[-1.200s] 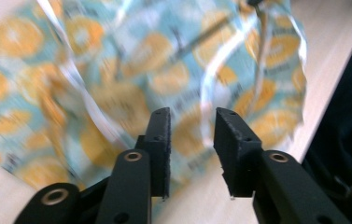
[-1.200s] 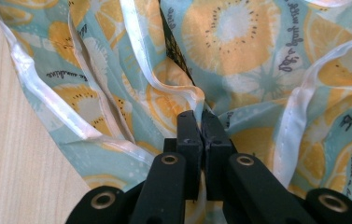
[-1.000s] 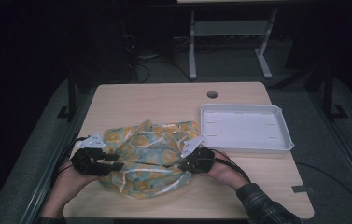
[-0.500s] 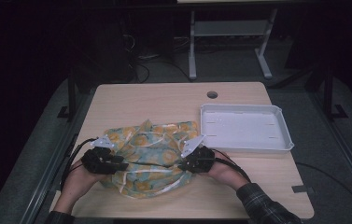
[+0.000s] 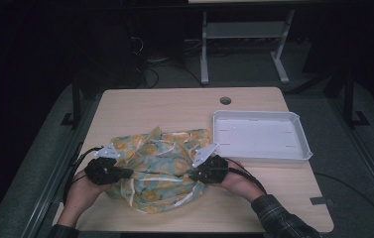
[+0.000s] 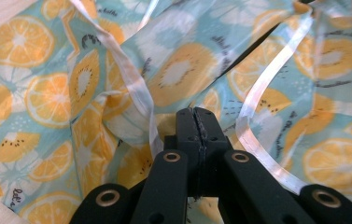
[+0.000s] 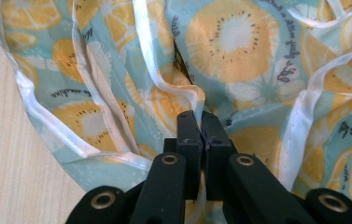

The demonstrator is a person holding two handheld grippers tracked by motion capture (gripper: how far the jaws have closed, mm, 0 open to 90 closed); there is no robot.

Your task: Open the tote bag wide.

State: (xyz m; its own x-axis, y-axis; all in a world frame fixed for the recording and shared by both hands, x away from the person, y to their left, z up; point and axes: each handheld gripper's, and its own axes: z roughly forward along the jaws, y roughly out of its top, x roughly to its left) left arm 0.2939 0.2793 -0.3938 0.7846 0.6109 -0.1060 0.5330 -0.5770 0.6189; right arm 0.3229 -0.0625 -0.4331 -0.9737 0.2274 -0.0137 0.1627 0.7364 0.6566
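1. Gripping the left edge of the fruit-print cloth (image 5: 162, 171), the left gripper (image 5: 123, 173) sits at the near left of the wooden table (image 5: 174, 104); its jaws have just been closing, and its own view shows them pressed together with the cloth (image 6: 183, 70) bunched at their tips, so they look clamped on a fold of it.
2. The cloth, teal with orange slices and a pale ribbon hem (image 6: 138, 93), lies crumpled on the near middle of the table, between the two grippers.
3. The right gripper (image 5: 198, 173) holds the cloth's right edge; its jaws stand together on a hemmed fold (image 7: 183, 95), with bare tabletop (image 7: 15, 168) at the left of that view.
4. A white plastic tray (image 5: 301, 134) rests on the table's right side, just beyond the right gripper and apart from the cloth.
5. A round cable hole (image 5: 225, 100) sits near the far edge.
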